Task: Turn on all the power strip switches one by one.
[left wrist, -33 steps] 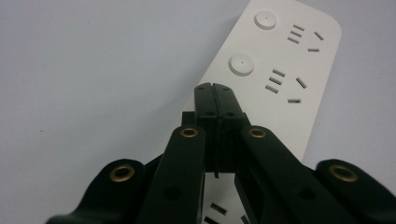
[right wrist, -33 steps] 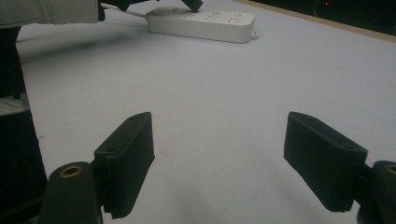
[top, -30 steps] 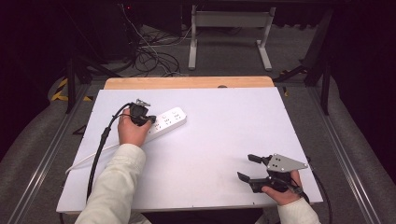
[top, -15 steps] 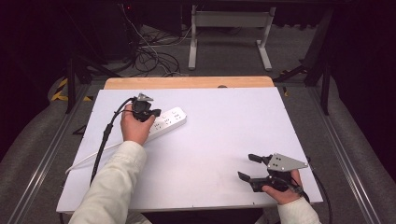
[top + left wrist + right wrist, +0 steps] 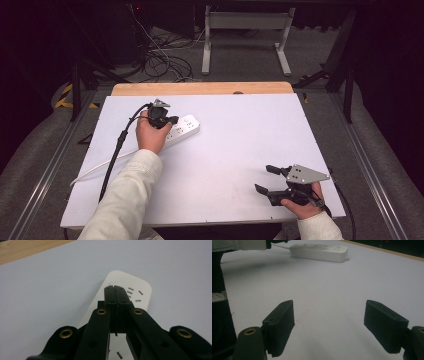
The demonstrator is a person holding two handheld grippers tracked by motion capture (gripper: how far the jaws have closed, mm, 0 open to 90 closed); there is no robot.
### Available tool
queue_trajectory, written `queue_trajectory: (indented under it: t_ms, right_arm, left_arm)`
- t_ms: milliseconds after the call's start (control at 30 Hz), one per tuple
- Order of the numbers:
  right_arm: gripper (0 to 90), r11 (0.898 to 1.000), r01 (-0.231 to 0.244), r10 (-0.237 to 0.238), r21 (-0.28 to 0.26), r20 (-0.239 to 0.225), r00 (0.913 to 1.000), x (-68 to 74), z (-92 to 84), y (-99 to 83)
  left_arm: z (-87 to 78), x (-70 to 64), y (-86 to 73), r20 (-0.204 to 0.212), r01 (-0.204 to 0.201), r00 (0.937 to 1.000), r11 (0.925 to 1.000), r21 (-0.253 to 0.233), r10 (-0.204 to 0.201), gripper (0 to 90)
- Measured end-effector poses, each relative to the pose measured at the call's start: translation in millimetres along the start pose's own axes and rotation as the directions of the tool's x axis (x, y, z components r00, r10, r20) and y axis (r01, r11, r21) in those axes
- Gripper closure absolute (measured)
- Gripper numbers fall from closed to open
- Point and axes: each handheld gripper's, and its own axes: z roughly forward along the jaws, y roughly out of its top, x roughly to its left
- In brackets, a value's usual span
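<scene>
A white power strip (image 5: 182,129) lies at the back left of the white table (image 5: 235,125), its white cord trailing toward the front left. My left gripper (image 5: 172,120) hovers right over the strip, jaws pressed together with nothing between them; in the left gripper view its tips (image 5: 115,289) sit above the strip's (image 5: 140,297) end sockets. At the front right, my right gripper (image 5: 266,179) rests low over bare tabletop, jaws wide apart and empty. The right gripper view shows its pads (image 5: 279,322) and the strip (image 5: 319,251) far off.
A wooden strip (image 5: 200,88) edges the table's far side. Beyond it, cables (image 5: 165,60) and a metal stand (image 5: 245,35) sit on the floor. A black cable (image 5: 117,150) runs from the left gripper along the sleeve. Metal rails flank the table.
The left gripper has crept slightly to the right along the power strip, still shut. The right gripper has stayed put and open.
</scene>
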Motion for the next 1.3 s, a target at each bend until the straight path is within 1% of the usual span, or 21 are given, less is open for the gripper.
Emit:
queue_trajectory:
  t_ms: [100,167,200,233,333,533,600,667,733,767,833,1067,1100,1167,1200,1233,1267,1300]
  right_arm:
    - [24.8,1.0,-0.002,0.002,-0.001,0.001,1.0,-0.2,-0.6,-0.6]
    - [24.8,1.0,0.0,0.0,-0.003,0.001,1.0,-0.3,-1.3,-0.6]
    - [24.8,1.0,-0.002,0.002,-0.003,0.001,1.0,-0.2,-1.5,-0.7]
    - [24.8,1.0,-0.002,0.002,-0.003,0.0,1.0,-0.3,-1.5,-0.8]
    - [24.8,1.0,-0.001,0.001,-0.003,0.002,1.0,-0.3,-1.5,-0.8]
    - [24.8,1.0,0.001,-0.001,-0.002,-0.001,1.0,-0.4,-1.9,-0.8]
    - [24.8,1.0,0.002,-0.002,-0.002,-0.001,1.0,-0.4,-2.1,-0.9]
    - [24.8,1.0,0.002,-0.002,-0.002,-0.002,1.0,-0.3,-2.1,-0.9]
    - [24.8,1.0,0.004,-0.004,-0.002,-0.003,1.0,-0.2,-2.1,-1.0]
    - [24.8,1.0,0.004,-0.004,-0.001,-0.003,1.0,-0.1,-2.1,-1.0]
    - [24.8,1.0,0.005,-0.005,-0.001,-0.003,1.0,-0.1,-2.0,-1.0]
    - [24.8,1.0,0.005,-0.005,0.0,-0.003,1.0,0.4,-1.8,-0.8]
    - [24.8,1.0,0.004,-0.004,0.0,-0.003,1.0,0.3,-1.8,-0.8]
    - [24.8,1.0,0.005,-0.005,0.0,-0.004,1.0,0.6,-1.8,-0.7]
    - [24.8,1.0,0.006,-0.006,0.0,-0.004,1.0,0.7,-1.8,-0.7]
    - [24.8,1.0,0.006,-0.006,0.0,-0.004,1.0,0.7,-1.8,-0.7]
    - [24.8,1.0,0.006,-0.006,0.0,-0.004,1.0,0.7,-1.9,-0.7]
    - [24.8,1.0,0.006,-0.006,-0.001,-0.004,1.0,0.8,-2.1,-0.7]
  left_arm:
    - [4.0,1.9,-1.2,-0.017,0.001,0.9999,0.9998,0.019,0.0,89.8]
    - [6.4,3.1,-2.6,-0.017,0.01,0.9998,0.9995,0.029,-0.01,89.8]
    - [7.6,3.9,-2.8,-0.019,0.005,0.9998,0.9996,0.029,-0.004,89.8]
    - [8.7,4.0,-3.0,-0.022,0.007,0.9997,0.9995,0.031,-0.006,89.8]
    - [12.6,3.1,-4.0,-0.02,0.022,0.9996,0.9991,0.035,-0.021,89.7]
    - [17.1,0.9,-4.6,-0.031,0.009,0.9995,0.9993,0.036,-0.008,89.7]
    - [16.8,1.3,-4.6,-0.049,0.004,0.9988,0.9993,0.037,-0.002,89.7]
    - [16.3,1.9,-4.9,-0.055,0.008,0.9985,0.9993,0.037,-0.006,89.7]
    - [15.8,2.9,-5.2,-0.051,0.006,0.9987,0.9992,0.039,-0.004,89.8]
    - [15.5,3.6,-5.2,-0.055,-0.001,0.9985,0.9992,0.04,0.003,89.8]
    - [15.7,2.7,-5.5,-0.054,0.0,0.9985,0.9993,0.039,0.002,89.8]
    - [16.0,3.2,-6.1,-0.058,-0.015,0.9982,0.9991,0.039,0.017,89.8]
    - [16.5,2.5,-6.4,-0.053,-0.011,0.9985,0.9992,0.038,0.013,89.8]
    - [17.4,3.0,-6.4,-0.026,0.0,0.9997,0.9994,0.034,0.001,89.8]
    - [20.1,0.5,-6.8,0.021,0.039,0.999,0.9988,0.031,-0.04,89.8]
    - [20.1,0.5,-6.8,0.021,0.039,0.999,0.9988,0.031,-0.04,89.8]
    - [20.2,-3.3,-5.7,-0.009,0.01,0.9999,0.9992,0.038,-0.01,89.8]
    - [20.2,-5.1,-5.3,-0.028,-0.01,0.9995,0.999,0.042,0.011,89.8]
